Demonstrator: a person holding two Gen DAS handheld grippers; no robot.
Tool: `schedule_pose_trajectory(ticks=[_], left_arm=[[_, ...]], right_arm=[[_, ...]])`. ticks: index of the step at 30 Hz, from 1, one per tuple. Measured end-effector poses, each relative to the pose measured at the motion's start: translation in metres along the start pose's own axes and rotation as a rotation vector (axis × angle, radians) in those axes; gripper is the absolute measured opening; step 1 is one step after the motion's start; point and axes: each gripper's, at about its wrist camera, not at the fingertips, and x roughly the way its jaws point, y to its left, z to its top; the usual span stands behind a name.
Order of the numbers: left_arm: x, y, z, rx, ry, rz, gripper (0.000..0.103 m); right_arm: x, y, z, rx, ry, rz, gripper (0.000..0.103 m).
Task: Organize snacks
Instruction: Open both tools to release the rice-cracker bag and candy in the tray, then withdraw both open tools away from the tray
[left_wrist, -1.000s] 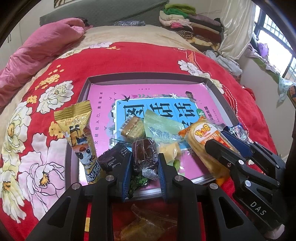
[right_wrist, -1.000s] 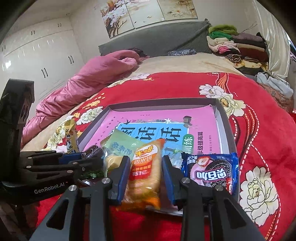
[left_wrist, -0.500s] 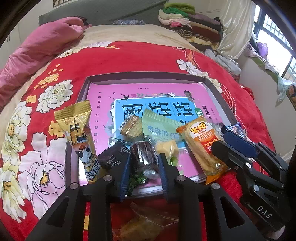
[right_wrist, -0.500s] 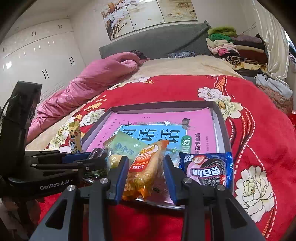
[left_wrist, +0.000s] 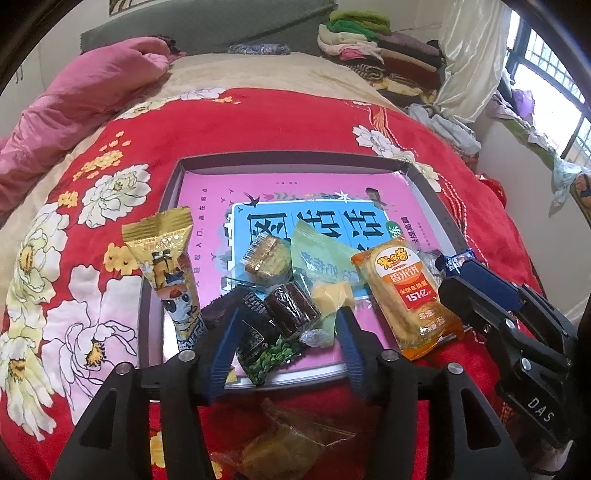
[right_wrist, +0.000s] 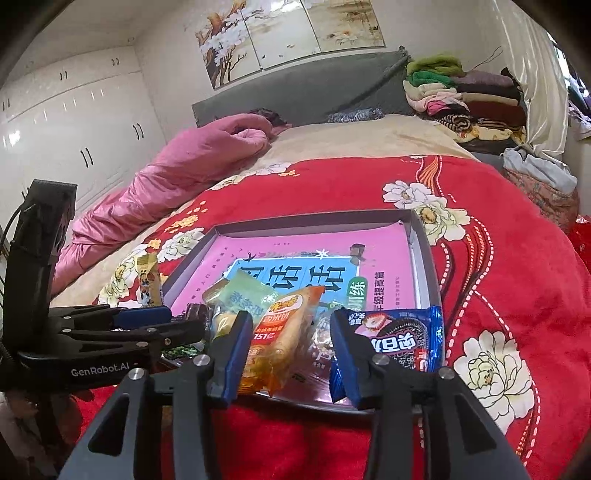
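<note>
Snacks crowd the near edge of the tray (left_wrist: 173, 206). My left gripper (left_wrist: 284, 339) is opening, its pads now clear of the brown cake (left_wrist: 291, 310) lying between them. My right gripper (right_wrist: 291, 347) is opening around the orange rice-cracker pack (right_wrist: 280, 339), whose long axis runs along my fingers.

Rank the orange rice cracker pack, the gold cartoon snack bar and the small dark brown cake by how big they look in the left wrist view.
1. orange rice cracker pack
2. gold cartoon snack bar, close behind; it lies partly over the tray rim, so those two are hard to separate.
3. dark brown cake, clearly smallest.
</note>
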Motion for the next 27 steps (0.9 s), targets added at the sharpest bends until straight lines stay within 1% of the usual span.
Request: schedule_pose_trajectory(ticks=[3, 7, 9, 12, 16, 19, 27], left_arm=[[-0.005, 0.0, 0.001, -0.001, -0.015, 0.008, 0.063], [-0.01, 0.0, 0.001, -0.004, -0.025, 0.004, 0.067], [-0.014, 0.0, 0.001, -0.01, -0.035, 0.004, 0.071], [-0.019, 0.002, 0.001, -0.017, -0.047, 0.019, 0.076], [-0.025, 0.003, -0.001, -0.02, -0.055, 0.021, 0.076], [-0.031, 0.003, -0.004, -0.023, -0.059, 0.022, 0.077], [-0.049, 0.008, -0.022, -0.049, -0.055, 0.042, 0.078]], right_arm=[[-0.003, 0.002, 0.001, -0.006, -0.01, -0.001, 0.049], [-0.008, 0.005, 0.001, -0.013, -0.019, -0.007, 0.054], [-0.01, 0.004, 0.001, -0.012, -0.029, -0.012, 0.056], [-0.013, 0.004, 0.0, -0.01, -0.036, -0.018, 0.057], [-0.019, 0.004, 0.0, -0.009, -0.048, -0.022, 0.058], [-0.025, 0.006, 0.0, -0.015, -0.063, -0.024, 0.065], [-0.044, 0.019, -0.008, -0.01, -0.059, -0.017, 0.072]])
